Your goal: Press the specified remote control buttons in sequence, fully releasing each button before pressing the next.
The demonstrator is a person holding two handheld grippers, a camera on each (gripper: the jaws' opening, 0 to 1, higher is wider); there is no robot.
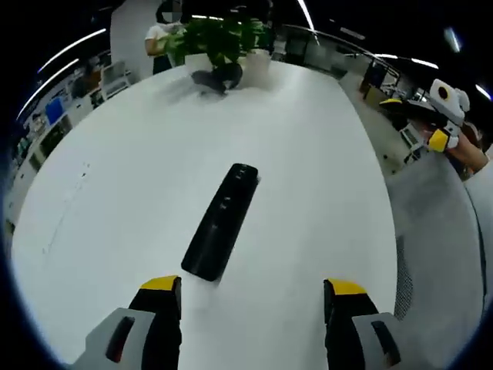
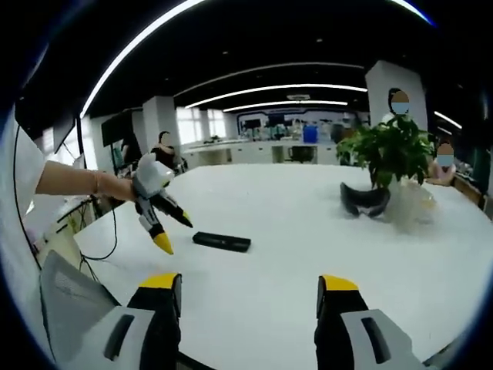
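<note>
A long black remote control (image 1: 223, 222) lies flat on the white table (image 1: 139, 169), just ahead of my left gripper (image 1: 254, 287). That gripper's yellow-tipped jaws stand wide apart with nothing between them. In the right gripper view the remote (image 2: 222, 242) lies left of centre on the table (image 2: 308, 223). The left gripper (image 2: 173, 231) hovers just left of it, held by a hand and tilted down. My right gripper (image 2: 249, 282) is open and empty, well back from the remote near the table edge. It also appears far right in the left gripper view, as the right gripper (image 1: 416, 121) off the table.
A potted green plant (image 1: 219, 38) (image 2: 393, 150) stands at the far end of the table, with a dark curved object (image 1: 216, 77) (image 2: 363, 200) beside it. A grey chair (image 1: 431, 231) (image 2: 69, 293) sits at the table's side. People stand beyond the plant.
</note>
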